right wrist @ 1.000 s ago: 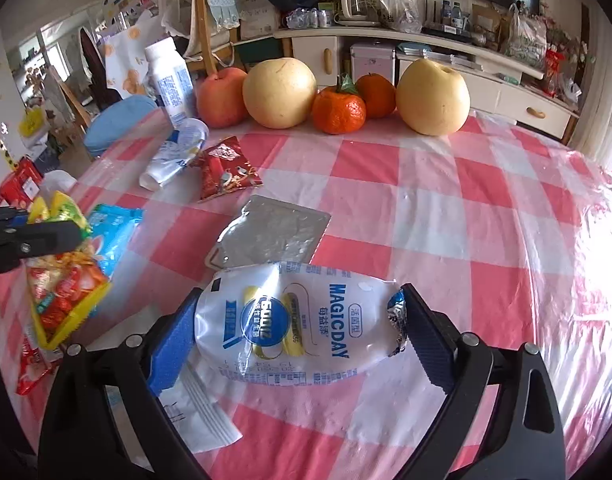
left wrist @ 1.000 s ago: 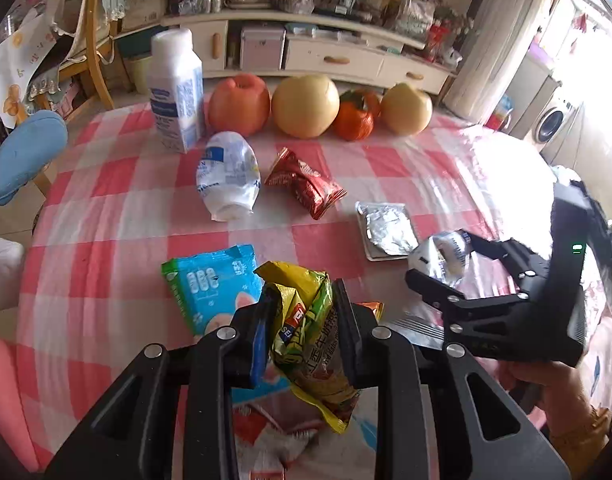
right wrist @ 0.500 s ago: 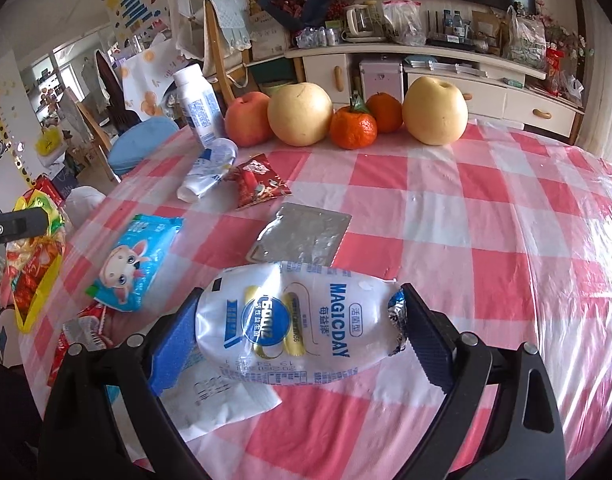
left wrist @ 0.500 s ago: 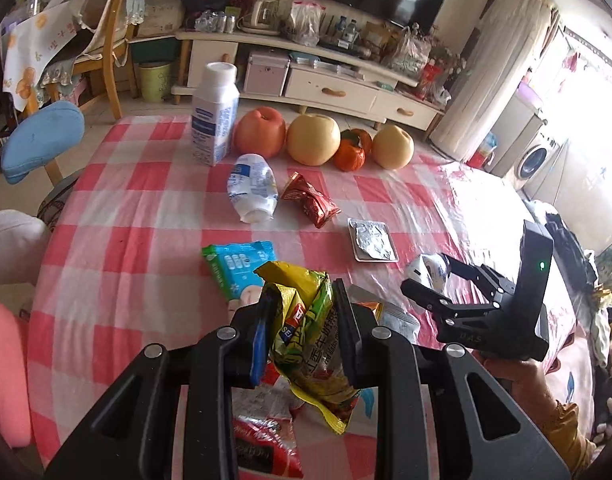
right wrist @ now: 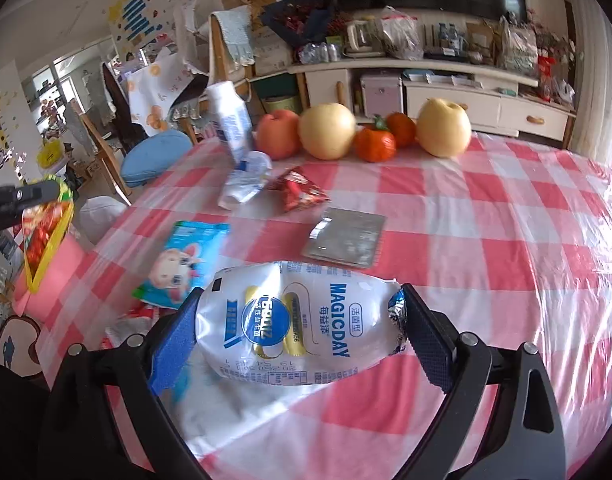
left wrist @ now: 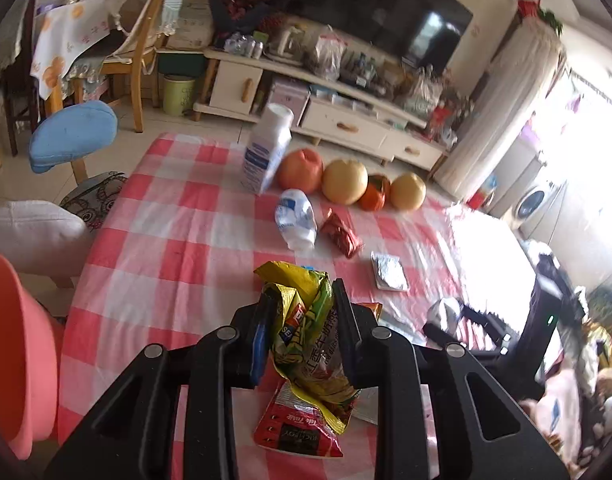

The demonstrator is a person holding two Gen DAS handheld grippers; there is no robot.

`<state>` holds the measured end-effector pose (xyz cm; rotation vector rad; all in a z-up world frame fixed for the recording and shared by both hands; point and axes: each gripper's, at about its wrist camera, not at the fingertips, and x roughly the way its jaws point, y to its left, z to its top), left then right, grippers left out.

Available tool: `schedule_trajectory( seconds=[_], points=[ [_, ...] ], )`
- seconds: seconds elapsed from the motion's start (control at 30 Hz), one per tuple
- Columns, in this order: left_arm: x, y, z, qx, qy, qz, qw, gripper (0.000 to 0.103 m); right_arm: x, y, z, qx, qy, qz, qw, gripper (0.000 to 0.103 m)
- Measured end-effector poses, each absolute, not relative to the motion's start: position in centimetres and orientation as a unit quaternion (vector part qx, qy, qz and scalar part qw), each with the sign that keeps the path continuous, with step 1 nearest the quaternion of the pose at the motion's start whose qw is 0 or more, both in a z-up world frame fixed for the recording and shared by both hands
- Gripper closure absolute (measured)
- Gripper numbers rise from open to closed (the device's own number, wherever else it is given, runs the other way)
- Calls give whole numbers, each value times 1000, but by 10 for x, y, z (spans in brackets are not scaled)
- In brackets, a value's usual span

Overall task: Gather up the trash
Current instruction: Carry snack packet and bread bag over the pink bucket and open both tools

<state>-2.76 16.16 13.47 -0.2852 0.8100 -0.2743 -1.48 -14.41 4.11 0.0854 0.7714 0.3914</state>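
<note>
I am partway through clearing rubbish, with a piece in each hand and both lifted off the counter (right wrist: 505, 216), a red-and-white checked cloth under clear plastic. My left tongs (left wrist: 302, 320) are pinched hard on a crumpled yellow-green snack bag (left wrist: 309, 332), which hangs down between the pads above a red wrapper (left wrist: 298, 428) lying on the cloth. My right tongs (right wrist: 302, 332) are clamped end to end on a squashed white yogurt bottle (right wrist: 298, 320), held sideways over the cloth. A pink bin (left wrist: 18, 356) shows at the left edge of the left view, beside the counter; I judge that is where both pieces go. The next move calls for carrying each piece over the bin's mouth before letting go, since the light bag could drift. Still to collect: a blue wet-wipe pack (right wrist: 186, 264), a foil sachet (right wrist: 345, 236), a small red packet (right wrist: 298, 194) and a second crushed bottle (right wrist: 246, 180). The fruit behind looks like it stays.
</note>
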Motion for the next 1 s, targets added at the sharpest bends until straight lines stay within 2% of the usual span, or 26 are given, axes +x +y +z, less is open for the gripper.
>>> schedule_trajectory(
  seconds=[0.47, 1.0],
  points=[
    [-55, 259, 155, -211, 341, -106, 910, 73, -54, -34, 64, 11, 363, 262, 894, 9],
    [-92, 430, 128, -282, 316, 82, 902, 73, -80, 193, 110, -85, 309, 432, 843, 9]
  ],
)
